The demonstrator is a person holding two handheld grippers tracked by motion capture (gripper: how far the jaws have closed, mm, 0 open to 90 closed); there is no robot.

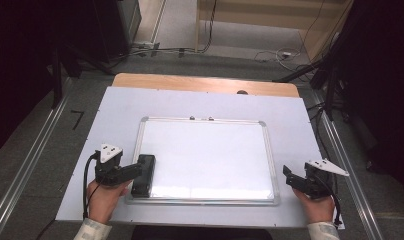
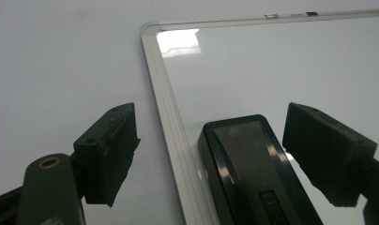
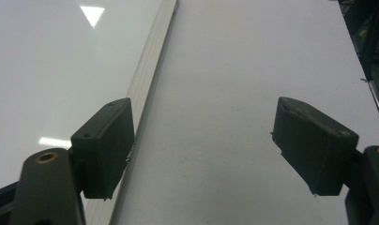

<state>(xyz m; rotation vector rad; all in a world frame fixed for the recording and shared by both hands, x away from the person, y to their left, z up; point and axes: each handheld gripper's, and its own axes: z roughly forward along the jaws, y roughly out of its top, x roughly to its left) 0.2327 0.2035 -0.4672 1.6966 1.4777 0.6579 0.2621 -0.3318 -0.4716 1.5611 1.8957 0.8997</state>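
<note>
Near the whiteboard's left edge, the black rectangular plastic eraser [image 2: 253,168] lies on the silver-framed whiteboard [image 1: 210,155], long axis along that frame side. Left tool [image 1: 134,170] stands wide, straddling the eraser without touching it. Right tool [image 1: 288,176], wide and empty, hovers over the bench [image 1: 300,130], well apart.

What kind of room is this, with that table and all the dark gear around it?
Probably a lab or recording studio rather than an office. A table under a white sheet holds just a whiteboard with an eraser; cables trail over the floor, and dark stands flank the table.
</note>
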